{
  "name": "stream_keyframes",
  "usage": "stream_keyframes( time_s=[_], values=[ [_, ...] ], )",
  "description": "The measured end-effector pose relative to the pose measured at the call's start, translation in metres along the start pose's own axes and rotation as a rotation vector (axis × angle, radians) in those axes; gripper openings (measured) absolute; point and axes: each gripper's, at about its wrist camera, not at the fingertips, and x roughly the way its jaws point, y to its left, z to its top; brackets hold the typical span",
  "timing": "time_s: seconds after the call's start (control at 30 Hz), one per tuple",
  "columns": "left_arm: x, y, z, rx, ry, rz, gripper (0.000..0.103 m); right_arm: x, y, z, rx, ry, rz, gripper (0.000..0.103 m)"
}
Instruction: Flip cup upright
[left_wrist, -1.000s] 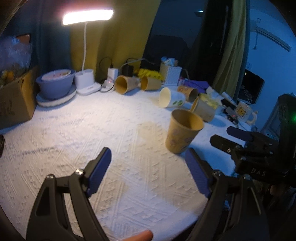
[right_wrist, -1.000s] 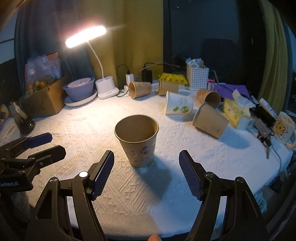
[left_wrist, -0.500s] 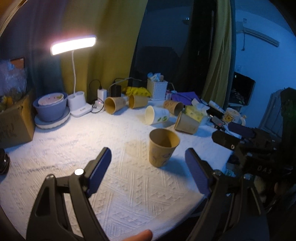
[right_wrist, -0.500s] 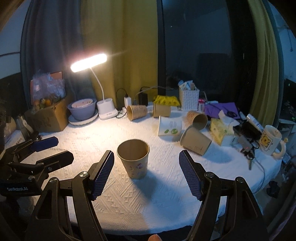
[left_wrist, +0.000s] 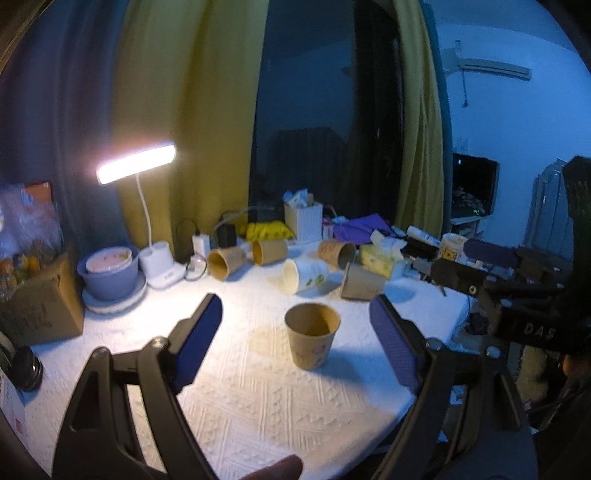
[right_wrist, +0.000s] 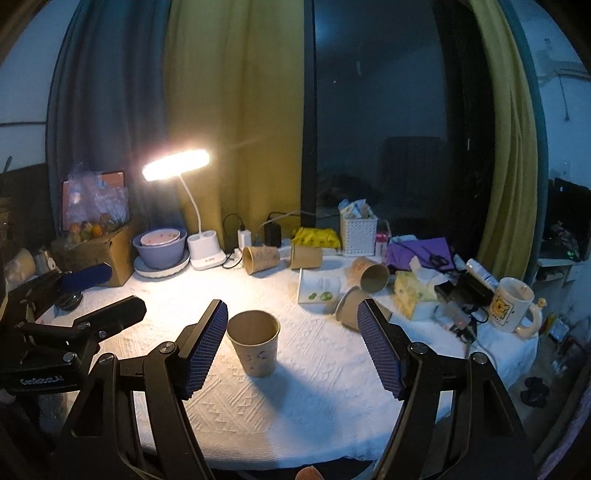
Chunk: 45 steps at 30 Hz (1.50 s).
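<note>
Brown paper cup (left_wrist: 312, 340) stands upright, mouth up, on the white cloth (left_wrist: 236, 398), centre of both frames, faint print on its side unreadable. Left gripper (left_wrist: 295, 345): jaws wide open, holding nothing, cup seen between the blue pads but beyond them, no contact. Right gripper (right_wrist: 291, 345): jaws also wide open and free; cup (right_wrist: 254, 343) sits just right of its left pad, not touched.

Writing: the right gripper's body, right edge of the left view, reads "DAS" (left_wrist: 533, 332). The left gripper's body, lower left of the right view, reads "GenRobot.AI" (right_wrist: 41, 380). Lamp (right_wrist: 201, 254) base has a small label, too blurred to read.

Other cups lie tipped at the back: two brown ones (right_wrist: 260, 258) near the lamp, a white cup (right_wrist: 319, 286) with green leaf print, two more brown ones to its right.

View differences: only the right view shows the mug (right_wrist: 511, 304) with a yellow bear print clearly, at right; in the left view it is mostly hidden behind the right gripper. Left view alone shows a wall air conditioner (left_wrist: 487, 68), upper right, and a thumb tip at bottom centre. Both show the bowl (left_wrist: 109, 273) and cardboard box (left_wrist: 40, 306) at left.
</note>
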Motion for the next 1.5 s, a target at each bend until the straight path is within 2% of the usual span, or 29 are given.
stream_keyframes(
  time_s=[0.1, 0.23, 1.5],
  values=[
    [-0.002, -0.002, 0.001, 0.005, -0.021, 0.006, 0.083, -0.004, -0.003, 0.001, 0.003, -0.008, -0.011, 0.076],
    [0.001, -0.004, -0.001, 0.022, -0.008, 0.024, 0.083, -0.001, -0.005, 0.0, 0.009, -0.002, -0.011, 0.076],
    [-0.005, -0.005, -0.004, -0.005, -0.017, 0.029, 0.083, 0.003, 0.006, -0.006, 0.007, 0.014, -0.001, 0.076]
  ],
)
